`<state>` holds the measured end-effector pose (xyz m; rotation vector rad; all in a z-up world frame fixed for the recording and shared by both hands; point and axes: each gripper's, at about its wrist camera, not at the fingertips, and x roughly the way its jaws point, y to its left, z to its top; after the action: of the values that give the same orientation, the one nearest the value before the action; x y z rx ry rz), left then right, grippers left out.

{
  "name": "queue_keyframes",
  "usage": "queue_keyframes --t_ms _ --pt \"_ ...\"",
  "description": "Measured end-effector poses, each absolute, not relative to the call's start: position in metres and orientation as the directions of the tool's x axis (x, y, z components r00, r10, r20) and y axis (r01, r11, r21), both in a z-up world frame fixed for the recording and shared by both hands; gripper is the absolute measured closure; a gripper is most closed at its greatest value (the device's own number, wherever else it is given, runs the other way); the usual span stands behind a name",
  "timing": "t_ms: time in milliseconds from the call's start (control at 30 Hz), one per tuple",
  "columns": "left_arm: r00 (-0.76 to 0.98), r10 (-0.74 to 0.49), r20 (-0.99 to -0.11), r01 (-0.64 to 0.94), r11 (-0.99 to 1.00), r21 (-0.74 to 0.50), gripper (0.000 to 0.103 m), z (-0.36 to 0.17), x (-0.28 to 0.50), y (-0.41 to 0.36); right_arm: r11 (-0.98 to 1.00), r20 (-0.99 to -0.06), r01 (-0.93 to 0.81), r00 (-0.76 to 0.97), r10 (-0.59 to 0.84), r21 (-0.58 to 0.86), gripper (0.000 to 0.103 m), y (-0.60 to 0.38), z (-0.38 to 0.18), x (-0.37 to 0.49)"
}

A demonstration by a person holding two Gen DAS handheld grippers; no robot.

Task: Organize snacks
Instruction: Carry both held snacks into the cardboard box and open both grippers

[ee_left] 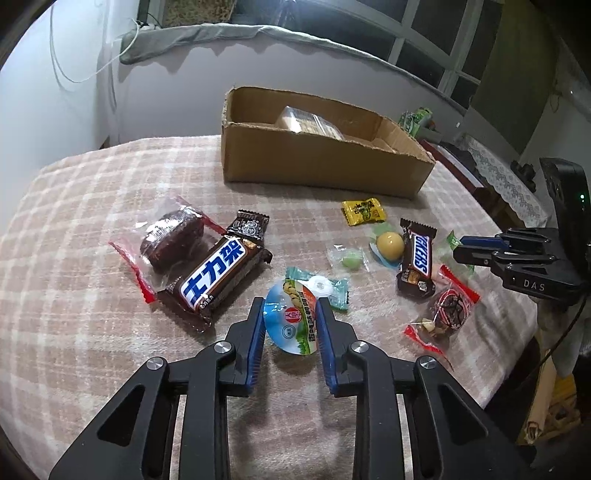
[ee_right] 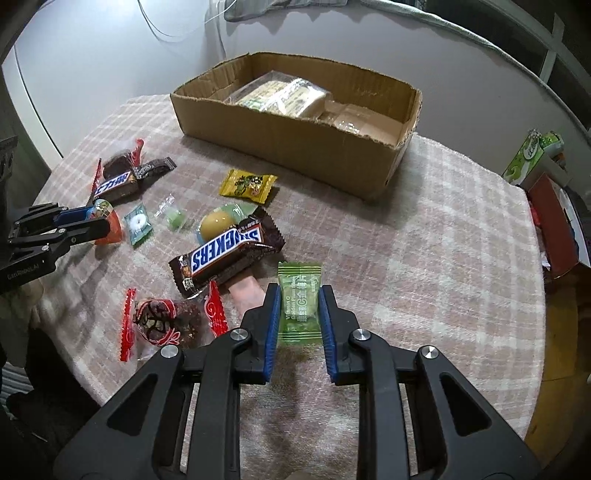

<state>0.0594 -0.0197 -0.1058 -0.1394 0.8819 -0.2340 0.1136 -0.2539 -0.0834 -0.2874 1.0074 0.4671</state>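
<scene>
My left gripper [ee_left: 290, 306] is shut on a round jelly cup [ee_left: 291, 325] with a blue, green and orange lid, on the checked tablecloth [ee_left: 110, 206]. My right gripper [ee_right: 299, 291] is shut on a green plum candy packet [ee_right: 299, 306], low over the cloth. Between the two lie loose snacks: a large Snickers bar [ee_left: 218, 277], a small Snickers bar [ee_right: 225, 254], a yellow packet [ee_right: 247, 184], a yellow ball [ee_right: 216, 223], a mint in a teal wrapper [ee_right: 137, 223] and two red-ended cake packs [ee_left: 170, 240] [ee_right: 166, 319]. An open cardboard box [ee_right: 277, 147] stands behind them and holds a clear-wrapped pack [ee_right: 284, 94].
The table's right edge [ee_right: 546, 295] drops off toward red and green boxes [ee_right: 532, 158]. A wall with a white cable [ee_left: 74, 74] and a window sill covered by grey cloth [ee_left: 258, 33] stand behind the box. In the left wrist view, the right gripper [ee_left: 461, 247] enters from the right.
</scene>
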Motion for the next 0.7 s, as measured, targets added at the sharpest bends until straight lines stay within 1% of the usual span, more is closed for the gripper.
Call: queue_keyframes --t_ms 267,533,700 --pt "0.655 -0.278 -0.702 0.143 0.959 -0.246 0.078 -0.081 0.065 -0.011 0.869 -0.829 -0.494 0.492 0.265 -0.016 0.082 -0.255 -0.062 0.115" --pt "0.714 -0.282 -0.641 0.154 0.956 -0.248 0.078 -0.048 0.09 -0.004 0.874 -0.784 -0.485 0.556 0.277 -0.035 0.082 -0.25 -0.033 0.135" --pt "0.726 -0.283 -0.627 0.152 0.955 -0.255 0.078 -0.039 0.114 0.0 0.879 -0.764 -0.474 0.583 0.275 -0.045 0.082 -0.247 -0.019 0.155"
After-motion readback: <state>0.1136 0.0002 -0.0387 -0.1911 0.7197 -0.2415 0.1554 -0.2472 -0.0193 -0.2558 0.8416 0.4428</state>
